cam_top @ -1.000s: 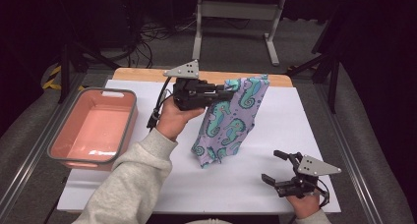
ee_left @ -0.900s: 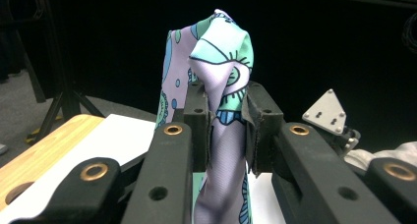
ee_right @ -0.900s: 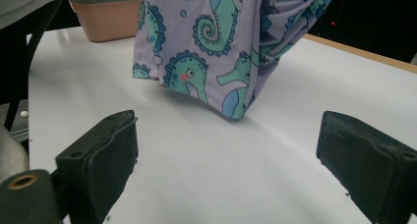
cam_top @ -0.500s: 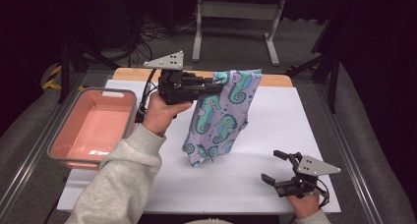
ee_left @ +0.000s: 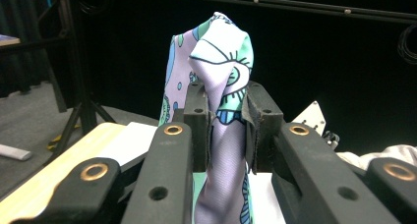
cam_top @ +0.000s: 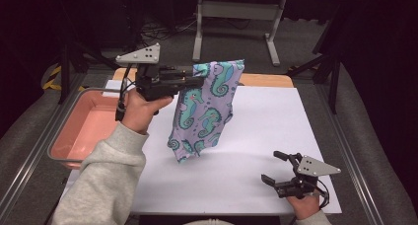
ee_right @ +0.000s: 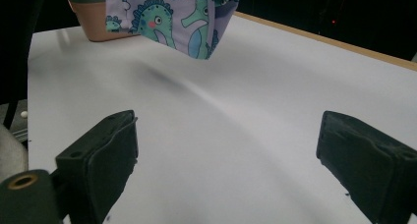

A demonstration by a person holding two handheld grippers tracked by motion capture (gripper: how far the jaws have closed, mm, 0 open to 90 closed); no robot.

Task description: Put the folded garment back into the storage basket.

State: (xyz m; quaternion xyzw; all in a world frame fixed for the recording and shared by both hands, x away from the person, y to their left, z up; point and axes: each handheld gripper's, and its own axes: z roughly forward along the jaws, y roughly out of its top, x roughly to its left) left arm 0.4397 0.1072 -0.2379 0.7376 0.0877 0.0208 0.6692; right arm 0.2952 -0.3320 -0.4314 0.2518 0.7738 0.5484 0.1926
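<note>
**Q:** High view, first: which parts of the scene are hidden or cut off?

**A:** The left gripper is held up level, and its jaw tips disappear behind the lilac fabric cloth printed with teal seahorses. The pink rectangular plastic tray at the left edge is partly covered by the person's grey sleeve. The right hand is cut off by the bottom edge. In the right gripper view only the lower hem of the cloth shows, the rest running off the top.

**Q:** How do the jaws stand, and what do they hold?

**A:** In the left gripper view the left gripper has its jaws clenched on a bunched fold of the cloth, whose top stands up above the pads. The cloth hangs free below the grip, clear of the white sheet-covered surface, with its lower end above the sheet's middle. The right gripper rests low at the near right of the surface with its jaws released and wide apart; the right gripper view shows bare white surface between them.

**Q:** What differs from the earlier frames?

**A:** The left gripper has travelled left and upward, carrying the cloth with it, closer to the tray. The right gripper has stayed in place.
</note>
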